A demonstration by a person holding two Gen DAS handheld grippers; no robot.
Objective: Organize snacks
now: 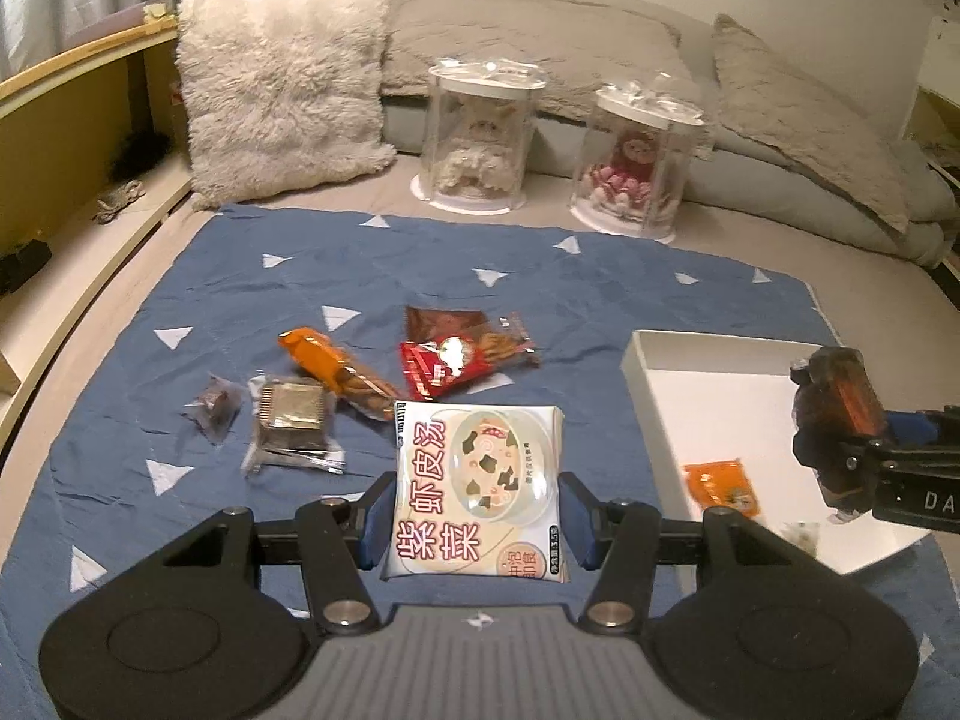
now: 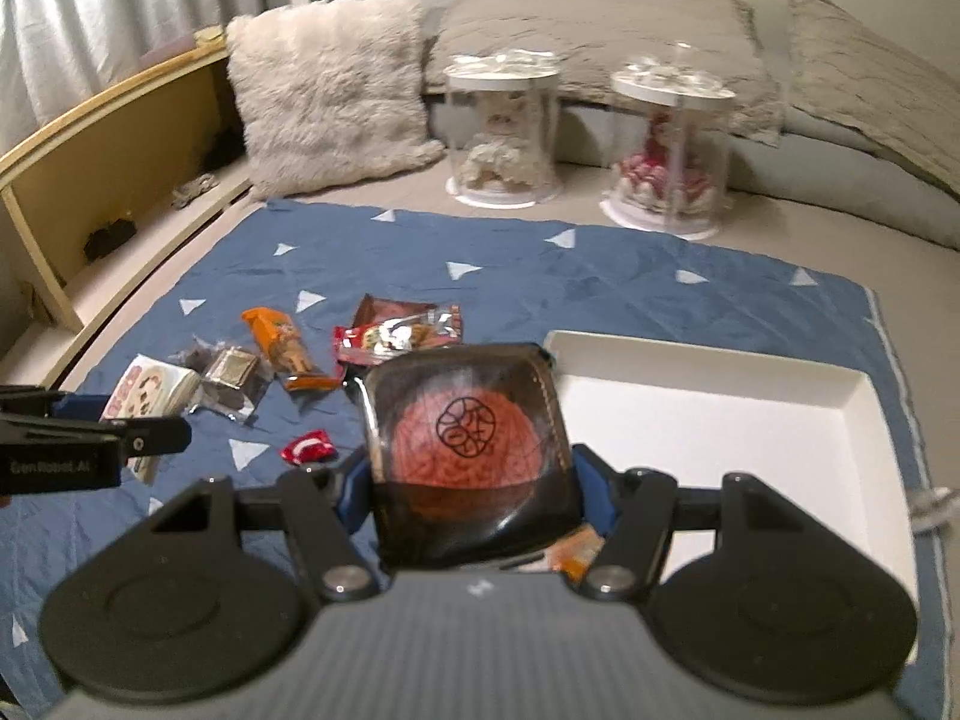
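Note:
My left gripper [image 1: 477, 513] is shut on a white soup packet [image 1: 477, 480] with printed characters, held above the blue cloth [image 1: 540, 276]. My right gripper [image 2: 474, 492] is shut on a dark square pack with a red round centre [image 2: 468, 450], lifted near the left edge of the white tray [image 2: 780, 384]. In the left wrist view that pack [image 1: 837, 402] hangs over the tray [image 1: 708, 384], where an orange sachet [image 1: 723, 486] lies. Loose on the cloth are an orange snack bar [image 1: 339, 369], a red packet [image 1: 447, 363], a clear-wrapped brown cake [image 1: 294, 420] and a small dark candy [image 1: 215, 405].
Two clear cylinders with dolls inside [image 1: 480, 138] [image 1: 639, 165] stand at the back of the bed, beside a fluffy white cushion [image 1: 282, 90] and grey pillows [image 1: 798, 120]. A wooden shelf [image 1: 66, 150] runs along the left. A small red candy [image 2: 309, 447] lies on the cloth.

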